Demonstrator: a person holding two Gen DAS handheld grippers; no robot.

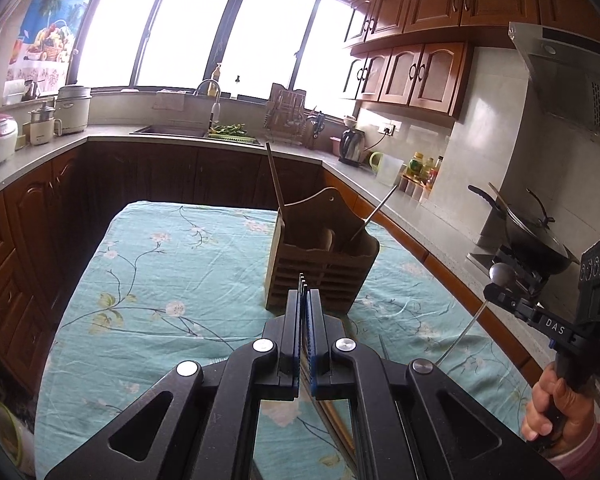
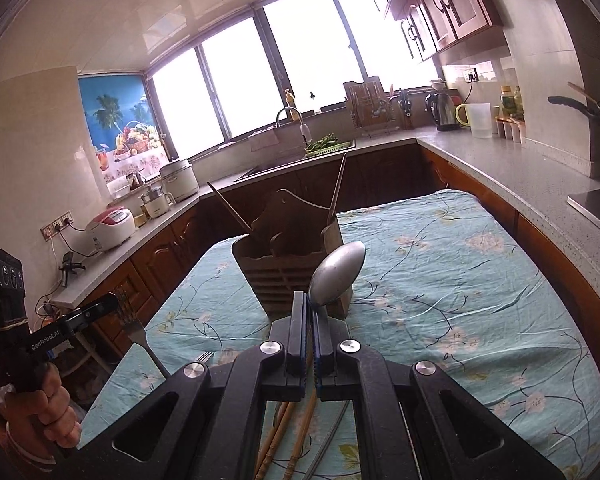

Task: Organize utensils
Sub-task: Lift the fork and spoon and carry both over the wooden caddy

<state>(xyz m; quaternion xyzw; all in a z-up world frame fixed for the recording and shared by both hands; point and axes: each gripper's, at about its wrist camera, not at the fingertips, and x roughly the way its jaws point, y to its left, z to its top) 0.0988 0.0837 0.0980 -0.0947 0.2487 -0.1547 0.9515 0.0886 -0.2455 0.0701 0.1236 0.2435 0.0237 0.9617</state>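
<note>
The left gripper has its fingers closed flat on a fork, whose tines project just past the fingertips; in the right wrist view the same fork shows clamped in that gripper at far left, handle trailing down toward the cloth. The right gripper likewise has its fingers closed with almost no gap, gripping a metal spoon by the neck, the bowl standing up above the fingertips; from the left wrist view that spoon and its gripper appear at right, held by a hand. Both utensils are lifted clear of the surface. Directly beyond both grippers stands the wooden utensil holder, upright on the counter, which carries a teal floral cloth. The holder already contains several items: a chopstick leaning left, a thin metal handle leaning right, and what looks like a wooden spoon low in the middle compartment. Work remaining, as judged from these views: the fork and the spoon are not yet placed in the holder, and near the lower edge, under the right gripper, loose chopsticks and a further metal handle lie on the cloth awaiting collection. The task appears partly complete.
</note>
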